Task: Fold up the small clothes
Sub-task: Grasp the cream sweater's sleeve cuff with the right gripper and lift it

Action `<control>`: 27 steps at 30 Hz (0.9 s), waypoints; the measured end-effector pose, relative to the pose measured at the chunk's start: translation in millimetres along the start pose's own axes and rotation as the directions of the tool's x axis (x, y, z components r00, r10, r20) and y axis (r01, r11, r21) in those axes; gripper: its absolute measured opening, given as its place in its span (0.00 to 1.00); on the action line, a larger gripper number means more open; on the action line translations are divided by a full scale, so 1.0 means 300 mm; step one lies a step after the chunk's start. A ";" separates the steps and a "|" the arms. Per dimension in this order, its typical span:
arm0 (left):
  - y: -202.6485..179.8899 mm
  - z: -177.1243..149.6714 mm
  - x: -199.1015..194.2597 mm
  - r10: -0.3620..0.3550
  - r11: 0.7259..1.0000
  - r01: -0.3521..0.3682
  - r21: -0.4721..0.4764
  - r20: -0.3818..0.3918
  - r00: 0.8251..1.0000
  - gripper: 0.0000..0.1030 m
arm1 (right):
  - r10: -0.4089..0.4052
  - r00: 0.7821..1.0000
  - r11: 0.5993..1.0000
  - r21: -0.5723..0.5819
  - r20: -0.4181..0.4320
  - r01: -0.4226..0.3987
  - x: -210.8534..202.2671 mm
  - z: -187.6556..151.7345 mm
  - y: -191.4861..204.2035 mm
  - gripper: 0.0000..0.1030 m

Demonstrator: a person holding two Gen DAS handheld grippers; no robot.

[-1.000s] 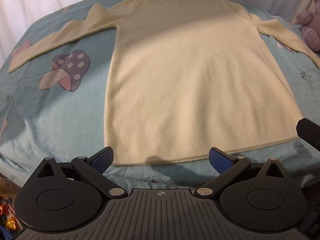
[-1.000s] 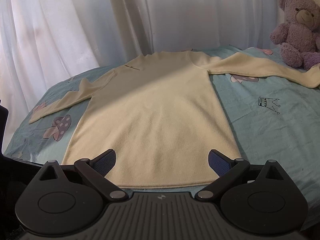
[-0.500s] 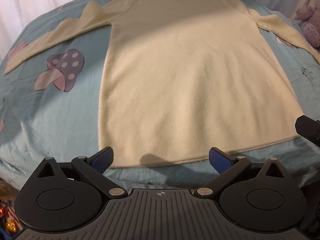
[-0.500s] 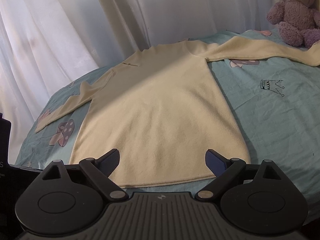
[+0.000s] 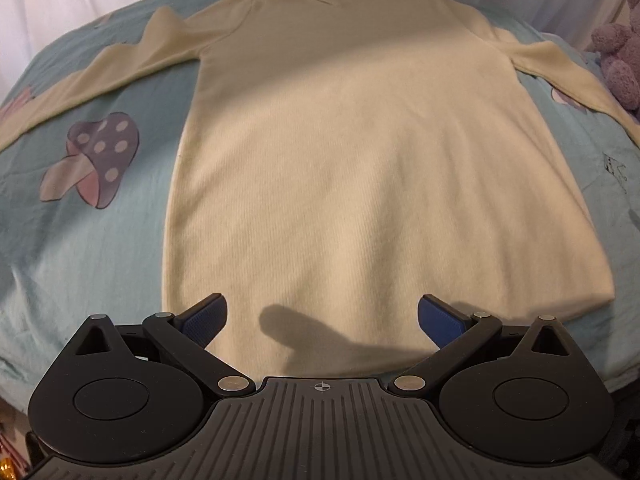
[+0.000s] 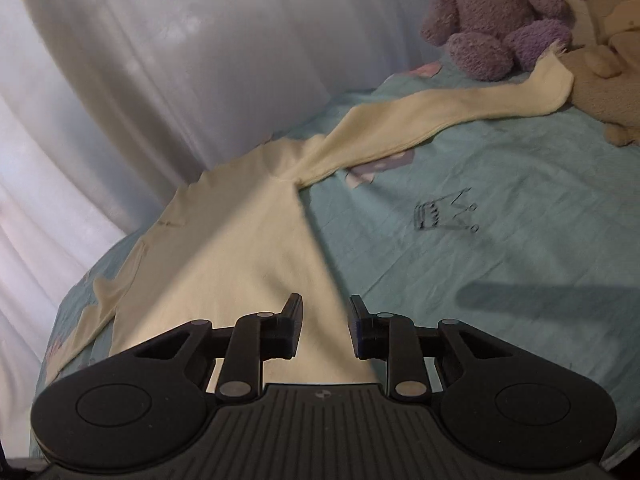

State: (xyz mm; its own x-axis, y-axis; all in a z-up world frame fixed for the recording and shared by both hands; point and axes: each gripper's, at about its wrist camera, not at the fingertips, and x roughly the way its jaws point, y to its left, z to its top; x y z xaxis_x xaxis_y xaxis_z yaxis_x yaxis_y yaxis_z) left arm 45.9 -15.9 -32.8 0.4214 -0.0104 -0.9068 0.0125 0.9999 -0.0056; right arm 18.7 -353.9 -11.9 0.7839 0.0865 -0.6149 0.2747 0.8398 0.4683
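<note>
A teal bedsheet fills both views, with the cream sweater spread flat mid-frame. Low in frame, my left gripper stands wide over its hem, while my right gripper is closing on nothing by the side edge. It looks soft and light; I'd pinch hem corners, then the sleeve at upper right.

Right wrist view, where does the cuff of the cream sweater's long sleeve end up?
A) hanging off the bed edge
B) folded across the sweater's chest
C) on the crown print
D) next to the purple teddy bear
D: the cream knit sweater's sleeve cuff lies right beside the purple plush teddy bear on the teal bedsheet.
</note>
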 end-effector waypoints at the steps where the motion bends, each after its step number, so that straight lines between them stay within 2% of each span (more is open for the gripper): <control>1: 0.001 0.018 0.003 0.010 1.000 -0.010 -0.010 0.031 0.999 1.00 | -0.017 0.998 0.999 0.052 0.054 0.014 0.009 0.051 -0.050 0.25; 3: -0.001 0.062 0.017 0.043 0.999 -0.040 -0.024 0.093 0.995 1.00 | -0.067 0.984 0.984 0.175 0.165 0.037 0.033 0.156 -0.167 0.34; 5: -0.003 0.106 0.040 0.078 0.997 -0.074 -0.035 0.127 0.989 1.00 | -0.140 0.959 0.952 0.300 0.248 0.062 0.078 0.266 -0.302 0.58; 8: -0.001 0.175 0.087 0.117 0.992 -0.109 -0.067 0.129 0.985 1.00 | -0.252 0.920 0.906 0.409 0.301 0.115 0.146 0.375 -0.446 0.58; 10: 0.005 0.210 0.120 0.095 0.991 -0.083 -0.104 0.114 0.989 1.00 | -0.315 0.905 0.877 0.452 0.284 0.163 0.214 0.428 -0.534 0.57; 12: 0.011 0.235 0.151 0.092 0.986 -0.077 -0.148 0.092 0.991 1.00 | -0.347 0.904 0.860 0.470 0.250 0.200 0.275 0.457 -0.591 0.56; 15: 0.015 0.248 0.193 0.116 0.979 -0.103 -0.176 0.067 0.991 1.00 | -0.361 0.908 0.844 0.490 0.214 0.220 0.351 0.470 -0.647 0.49; 19: 0.013 0.247 0.224 0.150 0.976 -0.139 -0.165 0.057 0.987 1.00 | -0.394 0.888 0.830 0.507 0.238 0.233 0.393 0.476 -0.675 0.41; 21: 0.023 0.245 0.229 0.136 0.975 -0.121 -0.186 0.066 0.989 1.00 | -0.406 0.882 0.823 0.517 0.242 0.237 0.407 0.493 -0.691 0.34; 23: 0.030 0.253 0.236 0.126 0.974 -0.110 -0.198 0.068 0.990 1.00 | -0.415 0.880 0.822 0.511 0.233 0.252 0.423 0.520 -0.701 0.15; 24: 0.033 0.258 0.240 0.121 0.976 -0.105 -0.193 0.071 0.990 1.00 | -0.434 0.874 0.824 0.489 0.218 0.287 0.433 0.530 -0.695 0.08; 26: 0.041 0.264 0.246 0.106 0.980 -0.091 -0.176 0.079 0.991 1.00 | -0.493 0.848 0.832 0.390 0.195 0.394 0.447 0.555 -0.649 0.06; 27: 0.046 0.262 0.246 0.099 0.982 -0.084 -0.171 0.085 0.991 1.00 | -0.504 0.837 0.839 0.351 0.212 0.416 0.447 0.566 -0.613 0.06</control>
State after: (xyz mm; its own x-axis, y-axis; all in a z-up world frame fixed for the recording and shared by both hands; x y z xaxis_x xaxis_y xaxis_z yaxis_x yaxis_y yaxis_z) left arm 148.4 -3.7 -66.6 0.4958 0.0884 -0.8639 -0.1781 0.9840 -0.0015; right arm 167.8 -587.8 -72.7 0.6360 -0.4644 -0.6164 0.7520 0.5524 0.3597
